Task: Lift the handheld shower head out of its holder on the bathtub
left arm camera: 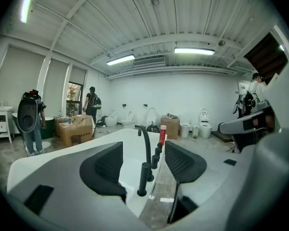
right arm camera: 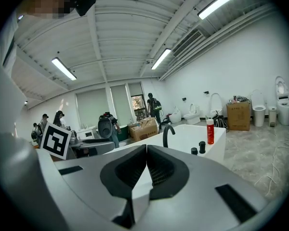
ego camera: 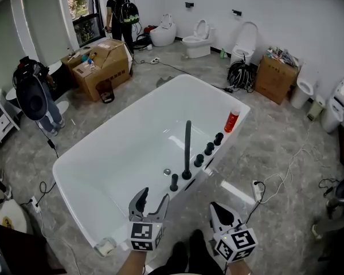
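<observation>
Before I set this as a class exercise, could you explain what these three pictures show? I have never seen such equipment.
A person holds a two-jaw gripper in each hand. One camera sits on the person's head and looks down. The other two ride on the grippers and look along their jaws. The left gripper is open and empty, aimed at the slim black handheld shower head standing on the white bathtub rim, near a tall spout and a red bottle. The right gripper is shut and empty.
</observation>
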Demonstrator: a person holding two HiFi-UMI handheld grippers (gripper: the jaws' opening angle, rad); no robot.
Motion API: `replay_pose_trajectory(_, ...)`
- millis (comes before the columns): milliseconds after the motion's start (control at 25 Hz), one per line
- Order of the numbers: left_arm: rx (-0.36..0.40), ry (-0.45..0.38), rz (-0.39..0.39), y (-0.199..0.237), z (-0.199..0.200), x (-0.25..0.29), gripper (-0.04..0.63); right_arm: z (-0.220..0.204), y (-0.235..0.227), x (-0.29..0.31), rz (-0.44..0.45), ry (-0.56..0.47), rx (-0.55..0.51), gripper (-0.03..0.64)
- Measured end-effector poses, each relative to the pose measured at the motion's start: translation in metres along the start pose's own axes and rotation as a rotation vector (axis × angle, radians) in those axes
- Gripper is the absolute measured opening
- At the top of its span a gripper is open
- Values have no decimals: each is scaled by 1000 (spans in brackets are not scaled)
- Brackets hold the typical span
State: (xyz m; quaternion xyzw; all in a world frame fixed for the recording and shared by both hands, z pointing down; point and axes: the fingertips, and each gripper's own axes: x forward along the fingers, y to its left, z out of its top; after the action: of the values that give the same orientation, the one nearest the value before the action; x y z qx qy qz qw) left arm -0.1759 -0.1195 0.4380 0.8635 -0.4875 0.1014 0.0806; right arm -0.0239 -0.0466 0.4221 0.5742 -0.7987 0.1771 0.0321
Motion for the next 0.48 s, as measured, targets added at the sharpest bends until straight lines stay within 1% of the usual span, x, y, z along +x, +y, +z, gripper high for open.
replay_pose_trajectory(120,3,4,1,-2,0,14,278,4,-10,8,6,-4,1,6)
replay_pose_trajectory(480,-1,25,44,3,1,58,278,21,-45,44,40,-1,4,5)
